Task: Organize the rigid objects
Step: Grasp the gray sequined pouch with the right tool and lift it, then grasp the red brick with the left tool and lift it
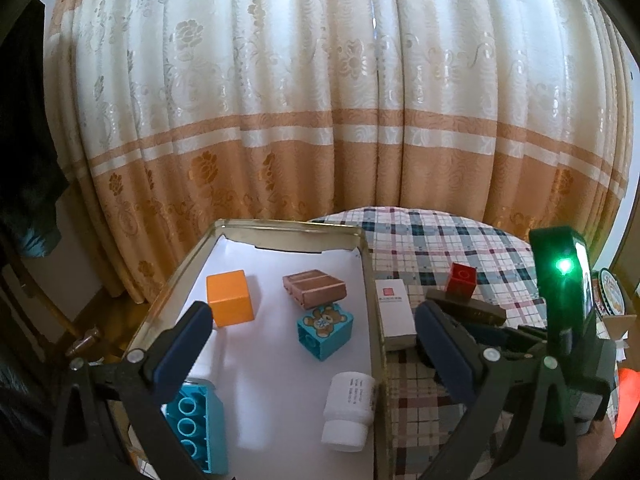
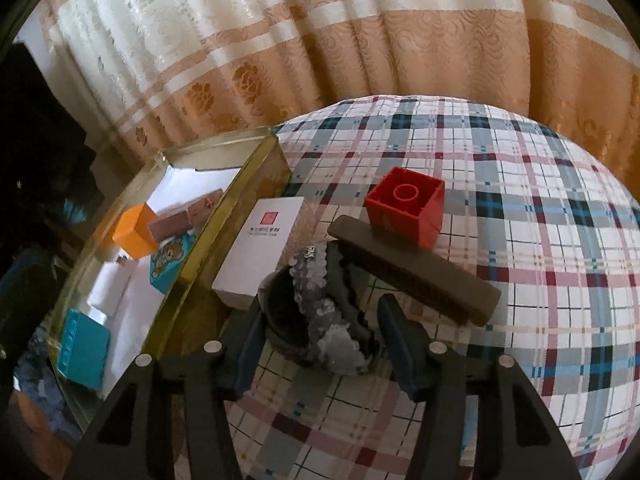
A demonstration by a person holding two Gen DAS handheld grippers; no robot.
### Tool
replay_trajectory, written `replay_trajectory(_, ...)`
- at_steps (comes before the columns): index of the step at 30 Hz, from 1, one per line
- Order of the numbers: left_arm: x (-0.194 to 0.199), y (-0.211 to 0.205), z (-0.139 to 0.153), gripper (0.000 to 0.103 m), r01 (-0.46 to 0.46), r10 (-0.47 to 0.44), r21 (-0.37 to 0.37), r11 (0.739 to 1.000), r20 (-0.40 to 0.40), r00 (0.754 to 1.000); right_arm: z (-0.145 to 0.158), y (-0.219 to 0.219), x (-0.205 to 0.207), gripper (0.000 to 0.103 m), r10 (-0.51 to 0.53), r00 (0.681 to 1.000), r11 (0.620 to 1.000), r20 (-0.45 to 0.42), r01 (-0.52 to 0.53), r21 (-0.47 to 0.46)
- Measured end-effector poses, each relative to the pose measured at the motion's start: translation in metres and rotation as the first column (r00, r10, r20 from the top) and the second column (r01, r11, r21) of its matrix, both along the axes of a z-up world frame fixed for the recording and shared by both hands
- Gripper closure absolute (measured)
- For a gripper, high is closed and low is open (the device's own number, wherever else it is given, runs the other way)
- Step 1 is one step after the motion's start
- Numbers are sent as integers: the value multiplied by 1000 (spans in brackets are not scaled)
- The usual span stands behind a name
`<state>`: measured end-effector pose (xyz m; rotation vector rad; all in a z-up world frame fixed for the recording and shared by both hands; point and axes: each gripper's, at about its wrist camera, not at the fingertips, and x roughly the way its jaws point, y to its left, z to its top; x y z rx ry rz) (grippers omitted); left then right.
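Here right gripper (image 2: pixel 320 336) fingers pinching sequined hair clip (image 2: pixel 324 312); left gripper (image 1: pixel 312 340) fingers spread, empty.

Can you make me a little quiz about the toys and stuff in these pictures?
1. True or false: the red brick lies inside the tray.
2. What is between the fingers of the right gripper? A) the white box B) the sparkly clip C) the orange cube
3. What animal is pictured on the teal block in the tray?

Key
1. False. The red brick sits on the checked cloth, outside the tray.
2. B, the sparkly clip.
3. A bear.
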<state>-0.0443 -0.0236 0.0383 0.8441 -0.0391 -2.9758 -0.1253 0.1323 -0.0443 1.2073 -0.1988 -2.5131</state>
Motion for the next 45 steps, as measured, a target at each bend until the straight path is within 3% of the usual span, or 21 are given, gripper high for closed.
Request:
replay_trajectory(3, 0, 1, 0, 1, -1, 1, 5, 1000, 11, 1000, 0, -4, 4, 52, 25, 1000, 999, -10, -25, 39)
replay_trajectory(10, 1, 8, 1, 1, 21, -21, 6, 1000, 12, 1000, 6, 15, 22, 54, 15, 1000, 999, -11, -16, -33)
replay_trajectory(15, 1, 26, 3, 1, 68, -68, -15, 998, -2, 998, 22, 51, 50, 54, -84, 994, 995, -77, 80, -52)
replay_trajectory(19, -4, 53, 2, 1, 145, -145, -24, 989, 11, 989, 36, 85, 59, 54, -220, 962, 974, -160, 225, 9)
replay_trajectory(25, -26, 95, -11, 1, 215, -211, -28, 976, 110, 971, 39, 128, 52, 54, -432, 878, 894, -204, 447, 32)
replay_trajectory(27, -31, 105, -12, 1, 229, -226, -15, 973, 124, 966, 35, 139, 51, 54, -461, 867, 883, -191, 469, -3)
replay_trajectory(31, -46, 125, -9, 1, 232, -224, -74, 970, 109, 969, 32, 147, 49, 54, -483, 858, 875, -177, 479, -67)
replay_trajectory(34, -65, 136, -10, 1, 240, -230, -76, 968, 125, 965, 28, 148, 47, 54, -479, 863, 878, -158, 471, -86)
replay_trajectory(39, -102, 150, -30, 20, 220, -200, -67, 973, 226, 953, 23, 151, 44, 54, -479, 868, 877, -131, 468, -108)
replay_trajectory(41, -115, 156, -39, 22, 213, -188, -69, 975, 257, 948, 21, 152, 43, 54, -475, 872, 879, -118, 463, -115)
replay_trajectory(45, -135, 158, -59, 39, 199, -177, -23, 980, 364, 915, 20, 153, 42, 53, -476, 872, 877, -110, 463, -125)
